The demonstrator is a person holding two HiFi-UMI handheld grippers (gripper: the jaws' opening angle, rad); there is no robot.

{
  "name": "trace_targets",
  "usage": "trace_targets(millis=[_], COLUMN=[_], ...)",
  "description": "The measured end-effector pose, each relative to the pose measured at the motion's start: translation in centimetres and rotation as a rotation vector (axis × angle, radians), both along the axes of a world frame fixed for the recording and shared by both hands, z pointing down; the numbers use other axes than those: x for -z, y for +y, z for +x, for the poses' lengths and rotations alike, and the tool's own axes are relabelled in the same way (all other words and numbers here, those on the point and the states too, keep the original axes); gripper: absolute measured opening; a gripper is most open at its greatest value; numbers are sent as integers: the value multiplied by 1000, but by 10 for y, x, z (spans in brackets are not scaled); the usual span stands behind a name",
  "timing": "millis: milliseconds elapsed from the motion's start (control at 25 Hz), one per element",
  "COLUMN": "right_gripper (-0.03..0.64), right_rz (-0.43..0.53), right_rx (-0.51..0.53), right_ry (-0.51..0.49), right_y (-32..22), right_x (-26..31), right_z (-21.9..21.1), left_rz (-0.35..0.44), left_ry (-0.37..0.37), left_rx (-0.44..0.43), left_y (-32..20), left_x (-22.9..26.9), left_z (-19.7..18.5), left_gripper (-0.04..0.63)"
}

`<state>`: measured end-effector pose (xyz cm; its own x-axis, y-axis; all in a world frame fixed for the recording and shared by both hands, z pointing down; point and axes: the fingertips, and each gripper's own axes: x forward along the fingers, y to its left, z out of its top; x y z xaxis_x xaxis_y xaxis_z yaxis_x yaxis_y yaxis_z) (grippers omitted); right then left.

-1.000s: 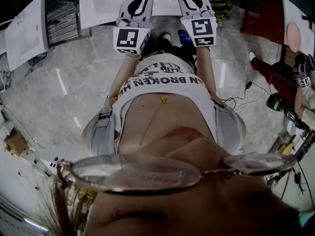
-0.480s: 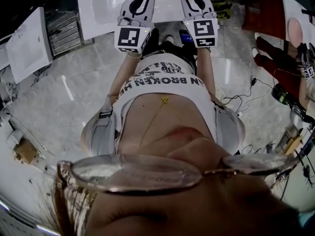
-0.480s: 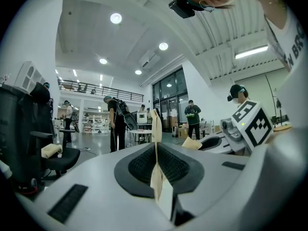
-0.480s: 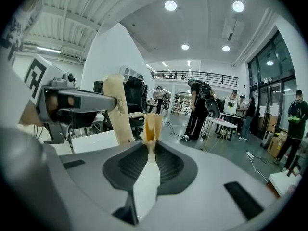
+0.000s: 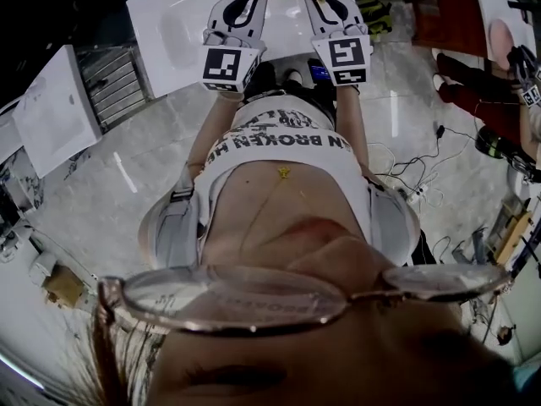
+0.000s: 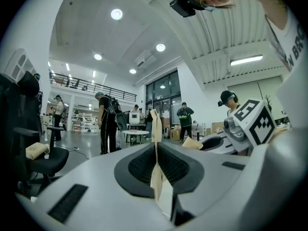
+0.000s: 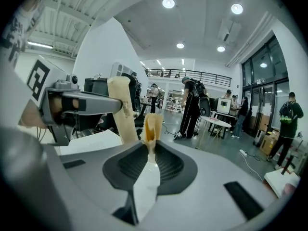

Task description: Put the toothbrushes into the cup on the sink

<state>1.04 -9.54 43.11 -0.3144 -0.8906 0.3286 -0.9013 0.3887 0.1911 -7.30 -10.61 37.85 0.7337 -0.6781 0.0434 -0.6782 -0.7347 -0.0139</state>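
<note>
The grey marbled floor (image 5: 110, 167) takes up most of the head view, though the lower half is blocked by the wearer's own chin and a pair of glasses (image 5: 254, 299), seen blurred and very close. Above these a white top (image 5: 287, 155) is shown, across which the word "BROKEN" can be read in black. The letters on either side are wrapped out of sight, and the line of print above it is too creased to be read. The white sink (image 5: 173, 15) is found at the top of that view, directly ahead of the person, with its far part cut off by the frame edge. The toothbrushes and the cup cannot be made out on it. Both tools are held out over its near rim, side by side and apart. The left gripper (image 6: 155, 124) is closed, its tan pads (image 6: 156, 143) pressed flat together with nothing between them. The right gripper (image 7: 153, 124) is slightly parted: its pads meet low down and are splayed a little at the tips, and nothing is seen in the gap. On each a marker cube (image 5: 225, 68) is carried, patterned in black and white squares without readable writing. In the gripper views a large hall is shown, where several standing people (image 6: 107, 121) are too small for detail.
</note>
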Motion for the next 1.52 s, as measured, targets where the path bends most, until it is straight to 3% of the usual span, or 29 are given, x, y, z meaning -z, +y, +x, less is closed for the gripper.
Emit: trace_targets(millis=[440, 960, 1520], right_gripper=[61, 61, 61], right_rz=[-4, -17, -25], right_rx=[-73, -67, -30], right_ry=[29, 25, 25], right_y=[-35, -55, -58], right_x=[-3, -9, -3], right_z=[-12, -13, 58], left_rz=[-7, -22, -20], left_ry=[28, 11, 6], left_rx=[-77, -68, -23], left_y=[-38, -65, -68], left_x=[-5, -15, -6], left_z=[-15, -16, 53], left_gripper=[25, 25, 25])
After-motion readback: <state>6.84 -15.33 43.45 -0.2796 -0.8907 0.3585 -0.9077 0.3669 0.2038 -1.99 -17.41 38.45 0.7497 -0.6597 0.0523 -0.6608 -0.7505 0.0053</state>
